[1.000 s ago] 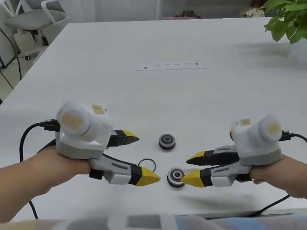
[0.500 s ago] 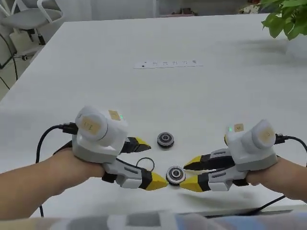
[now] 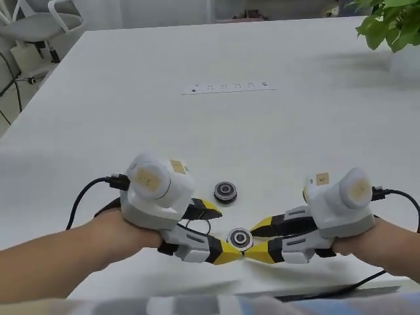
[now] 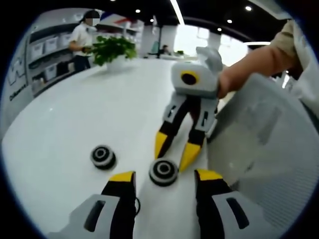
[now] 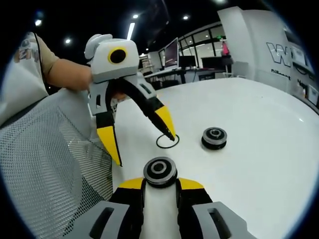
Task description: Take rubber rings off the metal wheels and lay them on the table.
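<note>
Rubber ring (image 5: pixel 167 147) partly covered, left gripper (image 5: pixel 145 149) overlapping

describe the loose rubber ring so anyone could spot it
On the white table, find the left gripper. At one finger's yellow tip lies the thin black rubber ring: a flat, empty loop, unlike the two thick metal-hubbed wheels beside it.
</note>
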The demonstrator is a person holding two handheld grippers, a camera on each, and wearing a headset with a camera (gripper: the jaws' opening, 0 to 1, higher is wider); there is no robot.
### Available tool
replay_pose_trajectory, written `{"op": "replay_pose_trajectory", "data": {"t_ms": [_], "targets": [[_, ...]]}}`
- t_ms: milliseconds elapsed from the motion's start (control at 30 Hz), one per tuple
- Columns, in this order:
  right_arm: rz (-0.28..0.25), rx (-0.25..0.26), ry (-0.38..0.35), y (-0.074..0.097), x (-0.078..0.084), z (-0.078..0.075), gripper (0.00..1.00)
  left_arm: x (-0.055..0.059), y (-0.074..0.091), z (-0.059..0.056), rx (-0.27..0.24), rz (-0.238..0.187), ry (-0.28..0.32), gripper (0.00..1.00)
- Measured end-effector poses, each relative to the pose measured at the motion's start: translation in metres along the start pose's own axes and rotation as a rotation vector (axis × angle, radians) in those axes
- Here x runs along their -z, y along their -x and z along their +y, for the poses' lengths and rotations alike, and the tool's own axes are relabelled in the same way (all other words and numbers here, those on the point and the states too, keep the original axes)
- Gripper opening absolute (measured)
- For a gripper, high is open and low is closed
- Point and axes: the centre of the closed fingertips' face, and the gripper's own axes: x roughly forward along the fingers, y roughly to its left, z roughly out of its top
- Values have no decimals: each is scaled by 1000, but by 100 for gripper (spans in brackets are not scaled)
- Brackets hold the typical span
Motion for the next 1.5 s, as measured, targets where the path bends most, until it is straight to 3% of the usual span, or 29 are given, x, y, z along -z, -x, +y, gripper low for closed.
{"op": "replay_pose_trajectory", "data": {"t_ms": [133,533,967,1100,1500], "targets": [[-1,0,-2,0,0,0,22,0,-3,-1,0,6,-25,37],[-9,2,-2,1,3,-5,22,-1,-16,-5,15,17,-31,28],[-18,4,-6,1,4,-6,21,2,-19,0,-33,18,-113,14],[-20,6,-4,1,4,-5,21,2,-18,-1,-43,12,-145,14],[-2,26,40,1,4,-1,18,2,-17,1,-46,-8,-131,13]]}}
